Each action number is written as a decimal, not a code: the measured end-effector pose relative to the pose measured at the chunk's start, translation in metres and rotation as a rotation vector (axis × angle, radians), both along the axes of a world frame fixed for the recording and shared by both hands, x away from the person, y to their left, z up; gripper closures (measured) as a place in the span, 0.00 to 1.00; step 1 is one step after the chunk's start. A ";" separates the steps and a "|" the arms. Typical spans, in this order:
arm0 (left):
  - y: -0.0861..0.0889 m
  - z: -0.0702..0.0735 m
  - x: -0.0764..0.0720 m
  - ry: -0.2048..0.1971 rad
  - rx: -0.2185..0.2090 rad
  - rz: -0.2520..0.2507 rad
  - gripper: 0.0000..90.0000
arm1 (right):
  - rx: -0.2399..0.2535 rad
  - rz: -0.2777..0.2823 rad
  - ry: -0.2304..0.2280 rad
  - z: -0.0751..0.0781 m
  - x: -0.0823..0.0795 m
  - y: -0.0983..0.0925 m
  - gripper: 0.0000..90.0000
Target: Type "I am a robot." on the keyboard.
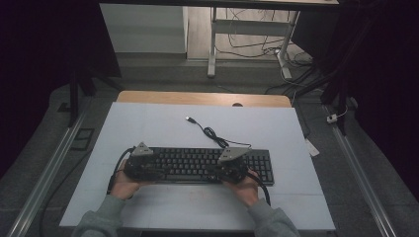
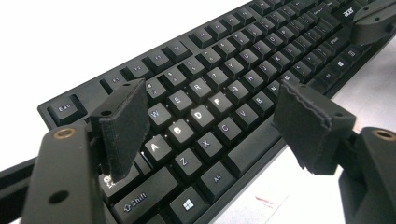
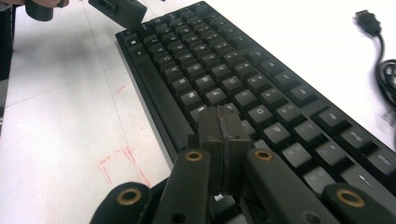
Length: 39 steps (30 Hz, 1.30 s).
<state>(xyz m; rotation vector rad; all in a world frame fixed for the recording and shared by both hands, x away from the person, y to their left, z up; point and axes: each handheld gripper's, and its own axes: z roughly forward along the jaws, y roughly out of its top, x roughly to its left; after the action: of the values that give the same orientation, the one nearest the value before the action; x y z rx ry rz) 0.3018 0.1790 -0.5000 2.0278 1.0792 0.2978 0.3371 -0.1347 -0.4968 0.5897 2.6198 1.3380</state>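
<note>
The jaws of the right gripper point(image 3: 223, 128) are pressed flat together with nothing between them, and their tips are held over the keys near the front edge of the keyboard point(image 3: 243, 79). The jaws of the left gripper point(image 2: 215, 128) are spread wide, one over the keys at the keyboard's left end, the other beyond its front edge. The keyboard is laid across the near middle of the white table point(image 1: 163, 123). Its cable point(image 1: 212, 133) is coiled behind it, ending in a plug point(image 1: 189, 119).
</note>
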 end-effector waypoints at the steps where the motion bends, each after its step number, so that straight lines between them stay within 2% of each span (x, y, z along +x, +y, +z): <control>1: 0.000 0.000 0.000 0.000 0.001 0.000 0.30 | -0.002 0.002 0.001 0.000 0.000 0.002 1.00; 19: -0.002 -0.001 0.000 0.007 0.011 -0.009 0.29 | -0.051 -0.002 0.023 -0.010 0.007 0.036 1.00; 39: -0.003 -0.002 0.000 0.008 0.017 -0.014 0.29 | -0.096 -0.007 0.023 -0.017 0.011 0.050 0.99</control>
<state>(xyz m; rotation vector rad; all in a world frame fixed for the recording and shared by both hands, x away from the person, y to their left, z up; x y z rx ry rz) 0.3021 0.1761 -0.5017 2.0526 1.0702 0.2935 0.3478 -0.0851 -0.5141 0.6028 2.6798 1.2031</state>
